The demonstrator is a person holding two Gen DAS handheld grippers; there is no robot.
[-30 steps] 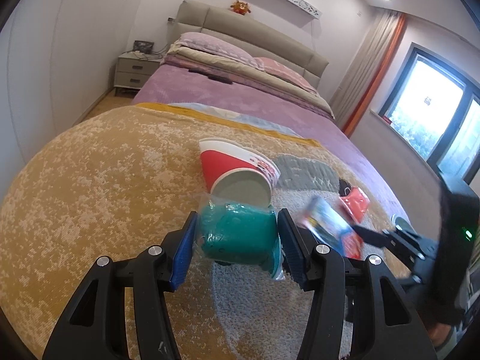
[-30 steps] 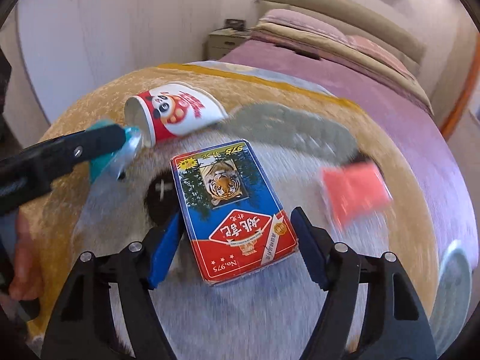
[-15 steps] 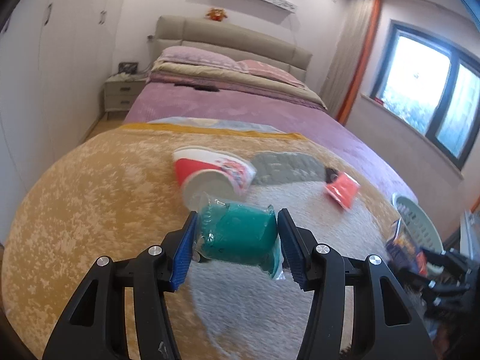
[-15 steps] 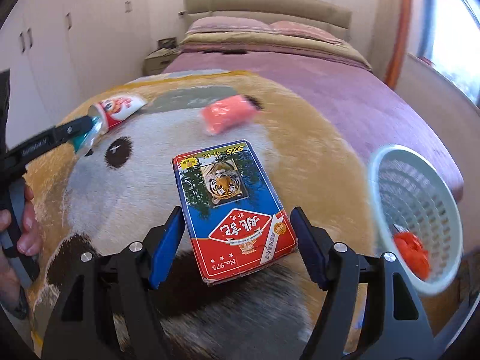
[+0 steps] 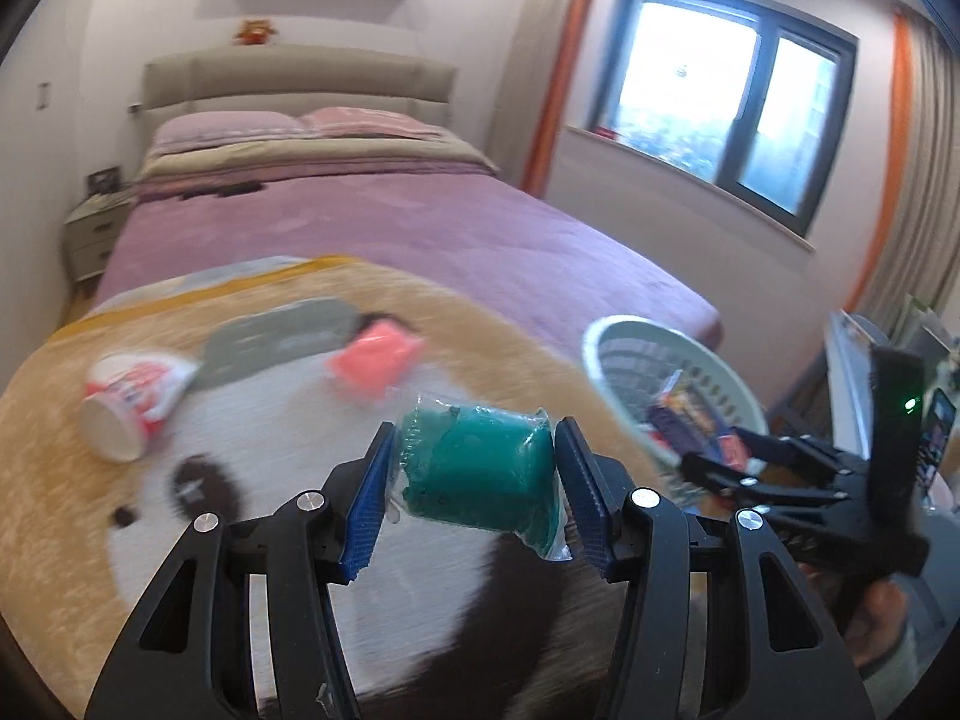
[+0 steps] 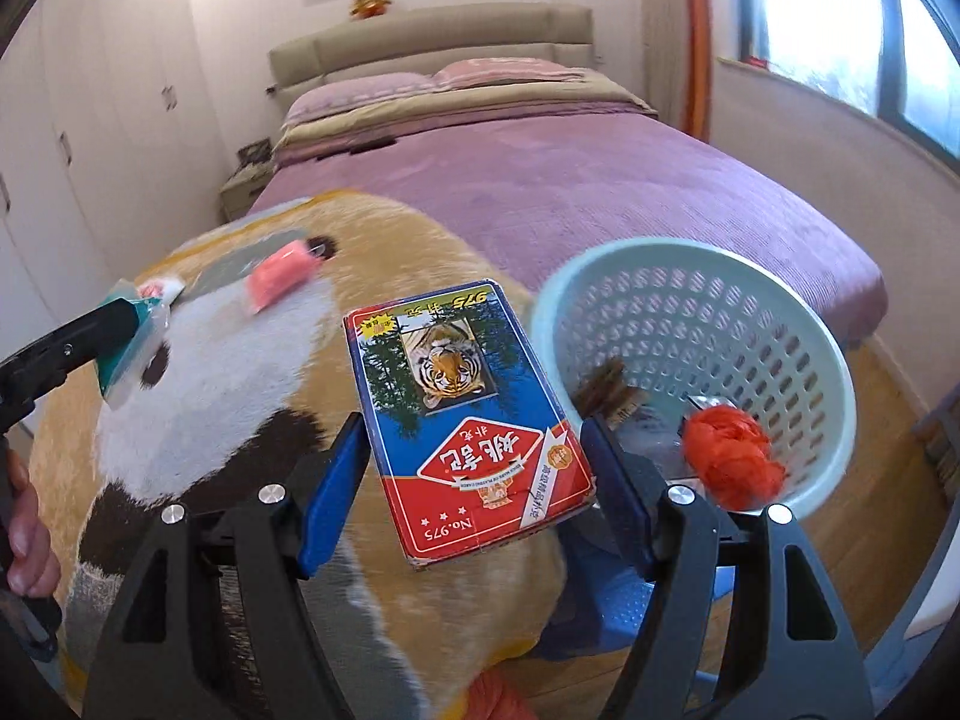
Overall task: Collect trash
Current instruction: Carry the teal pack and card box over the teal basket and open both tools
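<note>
My left gripper [image 5: 471,492] is shut on a green packet in clear wrap [image 5: 480,468], held above the panda blanket. My right gripper [image 6: 474,474] is shut on a blue and red playing card box with a tiger picture [image 6: 462,414], held beside the pale green perforated basket [image 6: 780,312]. The basket holds an orange crumpled wad [image 6: 732,456] and a brown scrap [image 6: 606,390]. A red and white paper cup [image 5: 135,402] lies on its side on the blanket at the left. A pink wrapper [image 5: 375,360] lies further back.
The brown panda blanket [image 5: 240,480] covers the foot of a purple bed [image 5: 390,222]. A nightstand [image 5: 90,234] stands left of the bed. A window [image 5: 738,108] and orange curtains are on the right. Wooden floor [image 6: 882,510] lies beyond the basket.
Both grippers have swung right toward the basket with their loads. The cup and pink wrapper have slid to the left of both views, and the basket is now close to the card box.
</note>
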